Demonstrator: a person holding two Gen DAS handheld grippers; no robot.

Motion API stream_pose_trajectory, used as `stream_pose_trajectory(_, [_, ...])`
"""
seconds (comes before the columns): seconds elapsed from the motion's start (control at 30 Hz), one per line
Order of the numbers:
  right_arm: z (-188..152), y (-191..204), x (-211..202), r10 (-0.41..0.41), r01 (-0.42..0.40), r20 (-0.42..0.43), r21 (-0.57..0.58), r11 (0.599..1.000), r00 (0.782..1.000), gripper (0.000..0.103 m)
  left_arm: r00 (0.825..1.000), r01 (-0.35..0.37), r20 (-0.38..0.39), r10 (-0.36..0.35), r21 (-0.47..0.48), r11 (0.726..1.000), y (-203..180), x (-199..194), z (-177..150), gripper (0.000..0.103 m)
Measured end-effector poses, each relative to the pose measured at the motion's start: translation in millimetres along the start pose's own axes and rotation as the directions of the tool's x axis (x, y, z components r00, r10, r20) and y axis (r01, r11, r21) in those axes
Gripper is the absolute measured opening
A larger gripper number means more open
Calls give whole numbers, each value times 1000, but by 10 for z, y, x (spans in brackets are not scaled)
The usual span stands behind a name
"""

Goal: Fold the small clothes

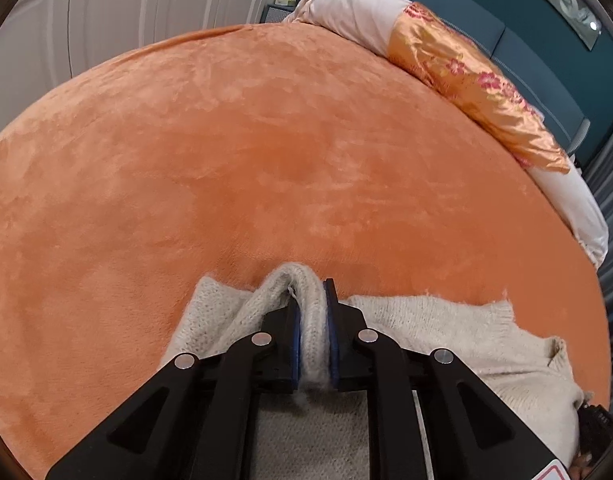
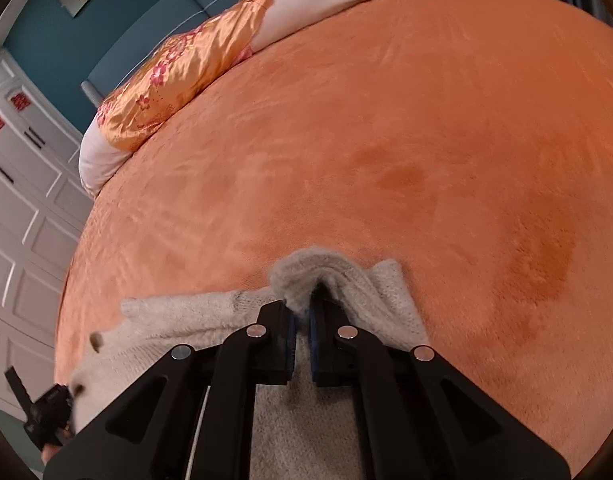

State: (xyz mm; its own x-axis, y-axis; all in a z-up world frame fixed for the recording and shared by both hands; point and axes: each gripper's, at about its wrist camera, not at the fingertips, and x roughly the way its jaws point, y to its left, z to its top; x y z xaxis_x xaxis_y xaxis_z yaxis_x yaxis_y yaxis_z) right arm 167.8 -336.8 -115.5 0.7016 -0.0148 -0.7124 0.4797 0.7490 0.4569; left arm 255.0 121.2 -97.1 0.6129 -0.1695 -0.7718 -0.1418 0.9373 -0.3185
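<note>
The cream knit sweater (image 1: 446,332) lies on the orange bedspread (image 1: 266,160) at the near edge of the bed, spread flat between the two claws.

Left claw (image 1: 312,320) — a thick ribbed fold of the sweater sits between its blue pads (image 1: 296,340), arching upward past the tips. The pads touch the fold on both sides; the knit fills the gap.

Right claw (image 2: 304,320) — pressed together on a raised bunch of the sweater (image 2: 346,280) at the fingertips, the fabric draping down either side.

A floral orange pillow (image 1: 466,76) and a white pillow (image 1: 354,12) rest at the head of the bed, well apart from the garment.
</note>
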Motion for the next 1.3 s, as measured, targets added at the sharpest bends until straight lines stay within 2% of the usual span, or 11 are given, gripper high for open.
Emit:
stream_pose_trajectory(0.2, [155, -29, -429, 133, -133, 8, 58, 989, 991, 17, 991, 126, -29, -129, -99, 987, 123, -328, 96, 21])
stream_pose_trajectory(0.27, [168, -66, -971, 116, -121, 136, 25, 992, 984, 49, 994, 108, 35, -105, -81, 991, 132, -761, 84, 69])
stream_pose_trajectory(0.3, [153, -118, -1193, 106, -111, 182, 16, 994, 978, 61, 992, 97, 89, -91, -70, 993, 163, -967, 64, 76])
stream_pose_trajectory(0.37, [79, -291, -1510, 82, -86, 174, 19, 996, 981, 60, 983, 121, 147, -112, -54, 991, 294, -1345, -10, 81])
stream_pose_trajectory(0.5, [-366, -608, -1774, 15, -15, 28, 26, 1000, 1000, 61, 998, 66, 1, -66, -41, 997, 516, -1534, -296, 81])
stream_pose_trajectory(0.73, [-1160, -544, -1642, -16, 15, -160, -5, 1000, 987, 61, 982, 95, -143, -119, -163, 982, 756, -1505, -913, 79])
stream_pose_trajectory(0.83, [-1147, -399, -1542, -31, 28, -159, -22, 999, 987, 54, 972, 94, -195, -128, -174, 980, 697, -1401, -955, 35])
stream_pose_trajectory(0.87, [-1117, -389, -1532, -47, 44, -157, -21, 999, 986, 41, 971, 77, -211, -109, -154, 985, 671, -1387, -949, 24])
stream_pose_trajectory(0.93, [-1042, -435, -1575, -17, 21, -152, 27, 999, 988, 17, 971, 87, -206, -120, -162, 983, 684, -1440, -925, 19])
stream_pose_trajectory(1.1, [-1032, -574, -1972, 34, -27, -130, 60, 998, 991, 12, 973, 103, -193, -124, -115, 988, 763, -1748, -939, 15])
stream_pose_trajectory(1.3, [-1454, -917, -2115, -55, 66, -262, 35, 997, 964, 11, 955, 47, -287, -70, -86, 995, 1118, -1838, -1352, 15])
